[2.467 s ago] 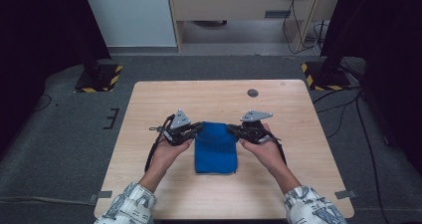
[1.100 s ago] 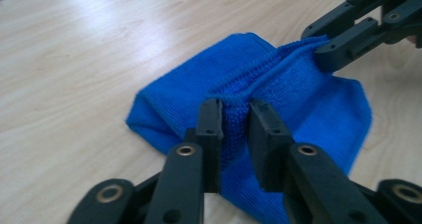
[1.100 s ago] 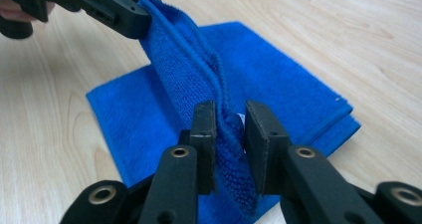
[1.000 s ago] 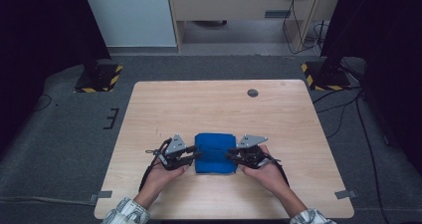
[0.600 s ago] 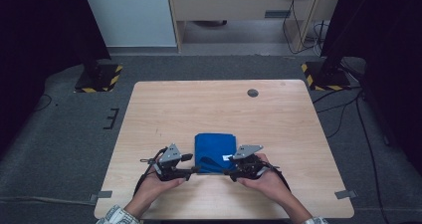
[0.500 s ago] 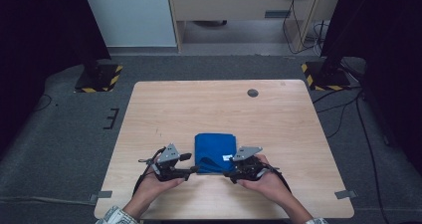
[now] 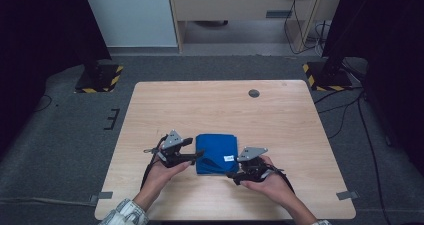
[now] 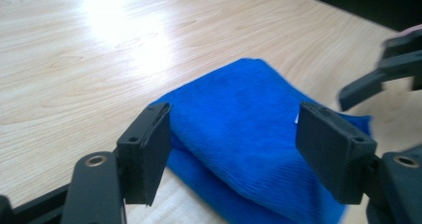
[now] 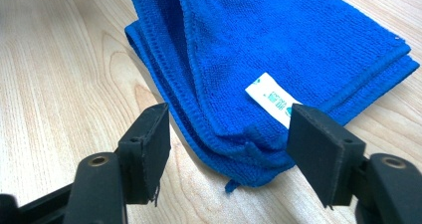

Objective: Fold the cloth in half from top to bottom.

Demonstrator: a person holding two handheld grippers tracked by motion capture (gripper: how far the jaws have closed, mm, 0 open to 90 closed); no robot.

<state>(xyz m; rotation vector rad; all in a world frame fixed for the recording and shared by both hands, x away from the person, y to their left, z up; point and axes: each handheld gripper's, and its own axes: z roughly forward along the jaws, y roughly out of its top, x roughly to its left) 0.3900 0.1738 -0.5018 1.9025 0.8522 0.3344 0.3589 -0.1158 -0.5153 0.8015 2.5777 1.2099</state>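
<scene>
High view, cloth: we see the folded blue cloth (image 7: 216, 153) lying flat on the wooden table (image 7: 220, 105), near our edge, its long side running away from us.
High view, hands: our left gripper (image 7: 192, 150) is at the cloth's left edge and our right gripper (image 7: 231, 174) at its near right corner. The cloth lies between them, and both sit about as close.
Left gripper view: the jaws stand apart and hold nothing. They have just been opening. The cloth (image 8: 249, 134) lies between and just past them, and we cannot tell if a pad brushes it. The right gripper (image 8: 383, 74) peeks in at the far right.
Right gripper view: these jaws also stand apart and have just been opening. The cloth's corner (image 9: 249, 169) and its white label (image 9: 272, 99) lie between them, not pinched.
What changed: a moment ago both grippers pinched the cloth's edges. Before that it was longer and farther up the table; now it is folded shorter.
</scene>
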